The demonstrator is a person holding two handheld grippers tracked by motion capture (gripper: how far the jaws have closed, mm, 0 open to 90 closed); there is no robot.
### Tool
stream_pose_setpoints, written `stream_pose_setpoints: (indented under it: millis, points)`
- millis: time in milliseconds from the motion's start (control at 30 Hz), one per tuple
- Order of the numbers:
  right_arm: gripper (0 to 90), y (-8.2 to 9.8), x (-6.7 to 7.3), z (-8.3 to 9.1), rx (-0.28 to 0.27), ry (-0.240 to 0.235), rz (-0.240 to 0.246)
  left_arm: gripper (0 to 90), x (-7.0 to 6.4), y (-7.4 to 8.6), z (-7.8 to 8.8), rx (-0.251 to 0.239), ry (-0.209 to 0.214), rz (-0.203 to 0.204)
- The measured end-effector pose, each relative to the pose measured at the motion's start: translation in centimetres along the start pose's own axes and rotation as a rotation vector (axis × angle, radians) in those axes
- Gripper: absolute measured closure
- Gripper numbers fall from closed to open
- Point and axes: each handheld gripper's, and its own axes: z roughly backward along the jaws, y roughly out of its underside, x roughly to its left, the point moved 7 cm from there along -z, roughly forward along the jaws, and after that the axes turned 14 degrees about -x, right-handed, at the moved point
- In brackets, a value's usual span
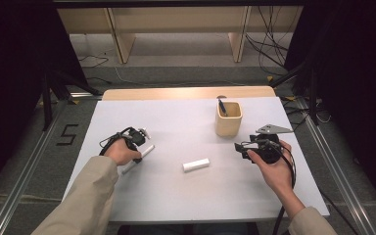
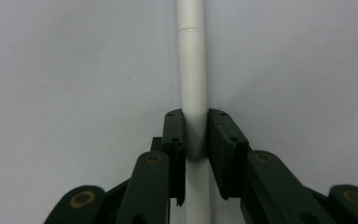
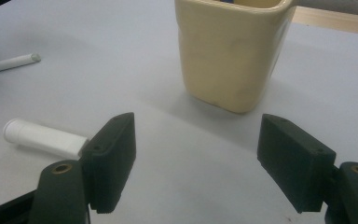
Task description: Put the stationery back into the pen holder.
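One white pen point(image 2: 192, 70), L jaws clamped

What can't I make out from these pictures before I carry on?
- High view: the left gripper is partly hidden by the hand, so its grip on the white marker is unclear there.
- High view: the dark pen in the cream cup is too small to identify.
- Right gripper view: the white cap is partly behind a jaw.

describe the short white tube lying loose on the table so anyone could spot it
On the white table, look near the middle, left of the cream cup. The short white tube lies flat and alone, stubbier than the long white pen.
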Motion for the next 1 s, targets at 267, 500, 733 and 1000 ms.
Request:
stream_pose_setpoints:
  millis: [267, 500, 733, 1000]
  points:
    - [28.8, -0.01, 0.01, -0.01, -0.001, 0.001, 0.001, 78.2, 0.03, -0.01, 0.00, 0.002, 0.001, 0.012]
    - [28.8, -0.01, 0.04, -0.02, -0.002, 0.001, 0.004, 78.5, -0.03, -0.04, 0.01, 0.010, -0.010, 0.011]
    - [28.8, 0.02, 0.04, -0.01, 0.000, 0.001, 0.005, 78.7, -0.08, -0.04, 0.02, 0.009, -0.013, 0.013]
    - [28.6, 0.04, 0.01, -0.02, -0.002, 0.002, 0.002, 78.8, -0.12, -0.06, 0.05, -0.003, -0.013, 0.014]
